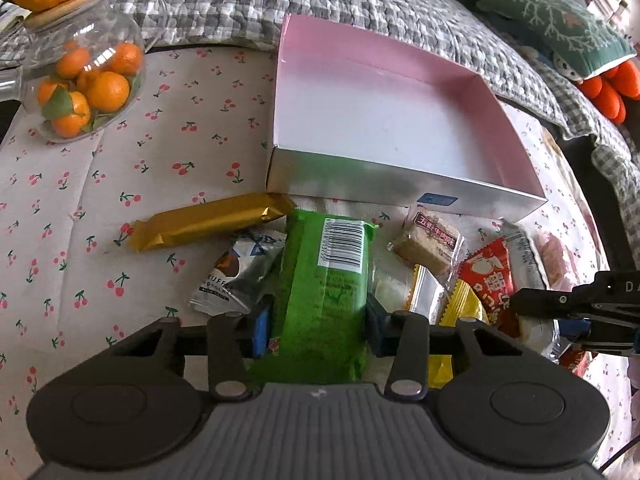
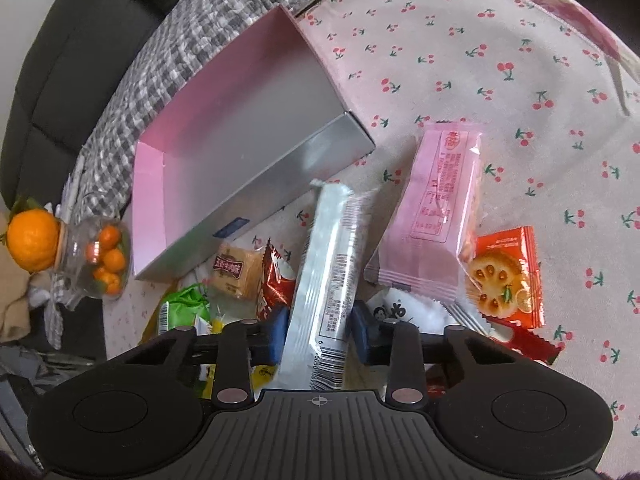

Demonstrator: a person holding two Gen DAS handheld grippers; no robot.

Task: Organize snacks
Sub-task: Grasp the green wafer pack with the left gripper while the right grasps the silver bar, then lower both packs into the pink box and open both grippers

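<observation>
The left gripper (image 1: pixel 318 326) has its fingers (image 1: pixel 261 330) pressed on either side of a green snack pack (image 1: pixel 326 280), lying among the loose snacks on the cherry-print desk (image 1: pixel 100 184). The right gripper (image 2: pixel 320 334) pinches a long silver packet (image 2: pixel 326 276) the same way. Just behind the pile sits the pink box (image 1: pixel 384 120), open. A jar of oranges (image 1: pixel 86 80) stands to one side.

Pink-lined box (image 1: pixel 384 92), cherry-print cloth (image 1: pixel 80 184)
</observation>
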